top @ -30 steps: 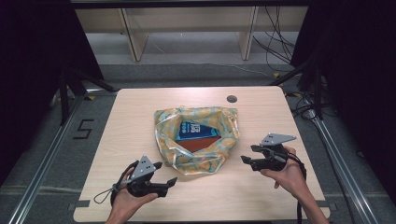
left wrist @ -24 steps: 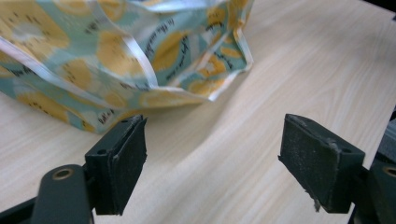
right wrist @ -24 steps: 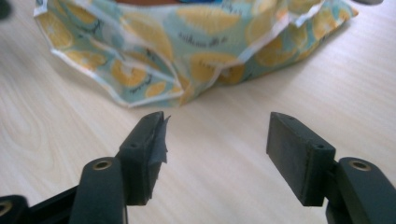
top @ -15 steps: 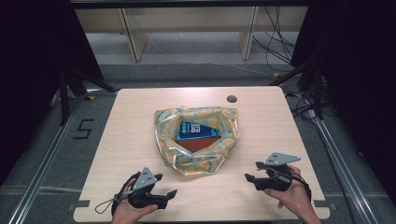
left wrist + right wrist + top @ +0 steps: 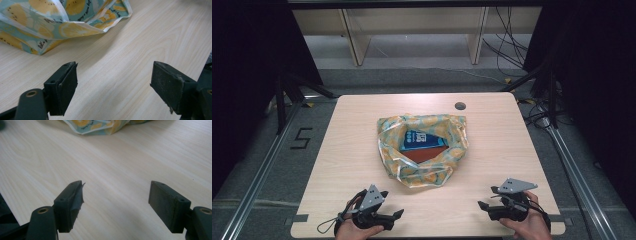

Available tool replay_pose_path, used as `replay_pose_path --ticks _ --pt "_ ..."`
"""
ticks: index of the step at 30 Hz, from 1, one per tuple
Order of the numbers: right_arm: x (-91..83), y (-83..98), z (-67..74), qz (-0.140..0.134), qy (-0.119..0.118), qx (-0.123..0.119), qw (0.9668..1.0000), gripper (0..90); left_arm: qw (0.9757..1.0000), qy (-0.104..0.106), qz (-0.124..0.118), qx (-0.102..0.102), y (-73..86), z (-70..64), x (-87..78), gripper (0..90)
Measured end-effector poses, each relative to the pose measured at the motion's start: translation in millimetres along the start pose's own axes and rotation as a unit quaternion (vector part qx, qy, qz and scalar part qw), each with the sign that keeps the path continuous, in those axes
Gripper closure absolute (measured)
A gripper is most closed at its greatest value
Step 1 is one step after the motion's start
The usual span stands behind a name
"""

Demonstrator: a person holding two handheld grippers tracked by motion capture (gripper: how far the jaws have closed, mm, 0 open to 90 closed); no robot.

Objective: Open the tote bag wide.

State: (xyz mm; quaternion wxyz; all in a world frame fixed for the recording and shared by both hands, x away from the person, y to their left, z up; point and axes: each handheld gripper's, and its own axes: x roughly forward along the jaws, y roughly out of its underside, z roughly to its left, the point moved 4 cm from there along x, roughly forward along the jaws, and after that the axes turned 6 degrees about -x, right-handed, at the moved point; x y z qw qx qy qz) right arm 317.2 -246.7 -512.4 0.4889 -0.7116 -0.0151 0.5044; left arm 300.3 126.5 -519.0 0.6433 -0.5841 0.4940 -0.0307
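A lemon-print plastic bag [image 5: 422,150] lies open in the middle of the wooden table [image 5: 352,145], with a blue packet [image 5: 422,140] and a reddish-brown item [image 5: 424,155] inside it. My left gripper [image 5: 396,215] rests near the table's front edge at the left, open, nothing between its jaws; the bag's corner [image 5: 62,27] lies ahead of it. My right gripper [image 5: 484,200] sits near the front edge at the right, open and empty; its jaws have just been opening. The bag's edge [image 5: 100,126] is seen far ahead of the right gripper [image 5: 115,195].
A dark round hole [image 5: 460,106] marks the table's far right. Shelving legs [image 5: 357,45] and cables [image 5: 512,55] stand on the floor beyond the table. Metal rails [image 5: 257,180] run along both sides. Bare wood lies between the grippers.
Both hands have drawn back toward the front edge, away from the bag. The right gripper moved farther and sank to the table.
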Motion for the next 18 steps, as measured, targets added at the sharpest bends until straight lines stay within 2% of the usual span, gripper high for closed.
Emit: replay_pose_path --ticks 4,6,7,8,9,10,11,13,14,18 --pt "2.2 6.1 3.0 0.003 0.0 -0.015 0.9999 28.4 0.9999 -0.009 0.005 0.005 0.6 1.1 0.5 20.5" --pt "1.7 7.2 4.8 0.013 0.001 -0.007 0.9999 28.3 1.0 -0.006 0.003 0.004 0.5 0.9 0.8 20.5" --pt "3.4 7.3 3.7 0.008 0.001 -0.017 0.9998 28.4 1.0 -0.005 0.005 0.007 0.2 1.7 0.7 20.5" --pt "4.5 7.1 3.4 0.005 -0.005 -0.021 0.9997 28.4 0.9997 -0.008 0.011 0.018 -0.1 4.5 0.1 20.5" --pt "4.6 7.1 3.4 0.006 -0.005 -0.021 0.9997 28.4 1.0 -0.004 0.007 0.002 0.7 2.8 0.6 20.5" --pt "4.5 7.3 3.8 0.007 -0.002 -0.018 0.9998 28.4 1.0 -0.006 0.003 0.0 0.4 3.0 0.8 20.5" --pt "3.6 7.1 3.3 0.009 0.006 -0.023 0.9997 28.3 0.9999 -0.007 0.005 0.008 0.0 4.5 -0.1 20.6" --pt "2.2 6.2 5.2 0.011 0.0 -0.017 0.9998 28.3 0.9999 -0.007 0.006 0.014 -0.3 5.9 -0.3 20.6" --pt "2.7 6.0 4.4 0.008 0.002 -0.024 0.9997 28.4 1.0 -0.007 0.003 0.0 0.5 4.8 0.4 20.6" --pt "3.3 6.1 5.5 0.011 -0.001 -0.022 0.9997 28.2 1.0 -0.008 0.003 -0.001 -0.1 5.7 0.5 20.5"
